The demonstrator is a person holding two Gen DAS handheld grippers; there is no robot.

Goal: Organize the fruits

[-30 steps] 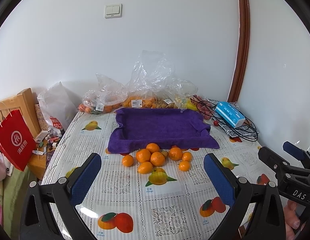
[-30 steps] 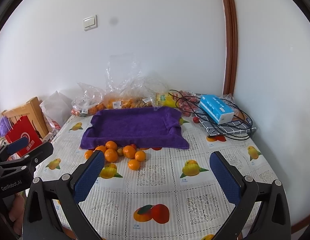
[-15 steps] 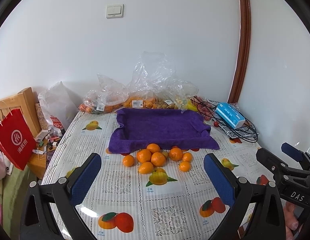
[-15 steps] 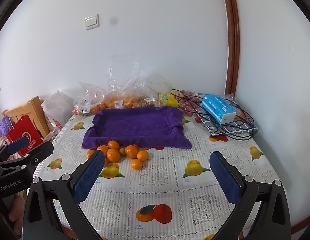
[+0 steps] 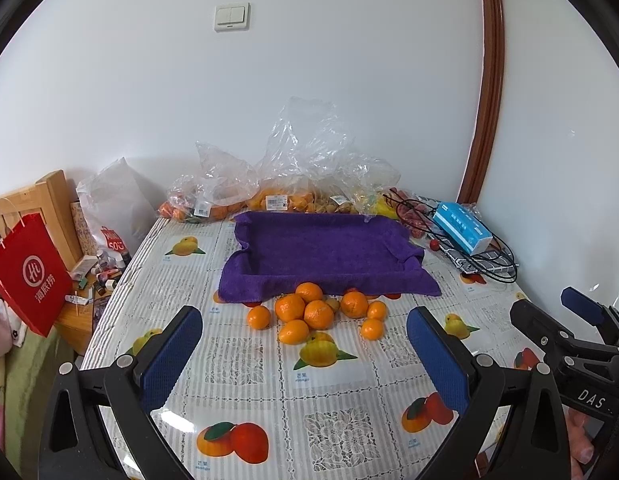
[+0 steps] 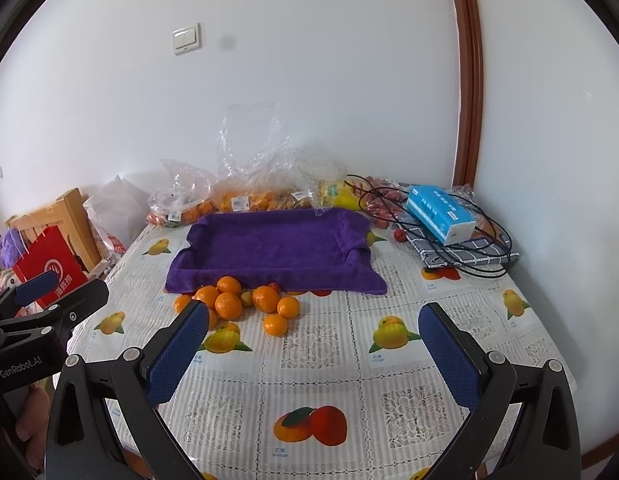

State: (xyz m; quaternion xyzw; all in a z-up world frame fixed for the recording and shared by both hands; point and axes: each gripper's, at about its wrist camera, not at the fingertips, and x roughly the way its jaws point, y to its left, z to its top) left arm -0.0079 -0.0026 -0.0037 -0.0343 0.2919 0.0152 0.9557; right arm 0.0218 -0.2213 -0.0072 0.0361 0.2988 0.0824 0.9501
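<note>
Nearest to us, the left hand-held gripper [image 5: 305, 354] hangs over the near part of the counter [image 5: 245, 376] with its blue pads [image 5: 171, 354] wide apart and nothing between them. The right hand-held gripper [image 6: 315, 354] is likewise spread and empty; each one shows at the edge of the other's view. Between the grippers and the fruit we see an open stretch of fruit-printed cloth.

Farther on, a cluster of oranges [image 5: 317, 312] lies loose on the counter, touching one another, just at the near edge of the purple towel [image 5: 325, 256]. One orange [image 6: 275, 325] sits a little apart on the near side. The towel is shaped like a shallow tray with raised edges, and we see nothing in it. A small red fruit peeps out at its near hem, mostly hidden.

Along the far wall stand clear plastic bags [image 5: 305, 176] holding more orange fruit; what else they hold we cannot make out through the crumpled film. At the far right a blue tissue box [image 6: 439, 214] rests on a checked cloth with black cables [image 6: 485, 256] looped round it. Left of the counter's edge hangs a red paper bag [image 5: 27, 276].
</note>
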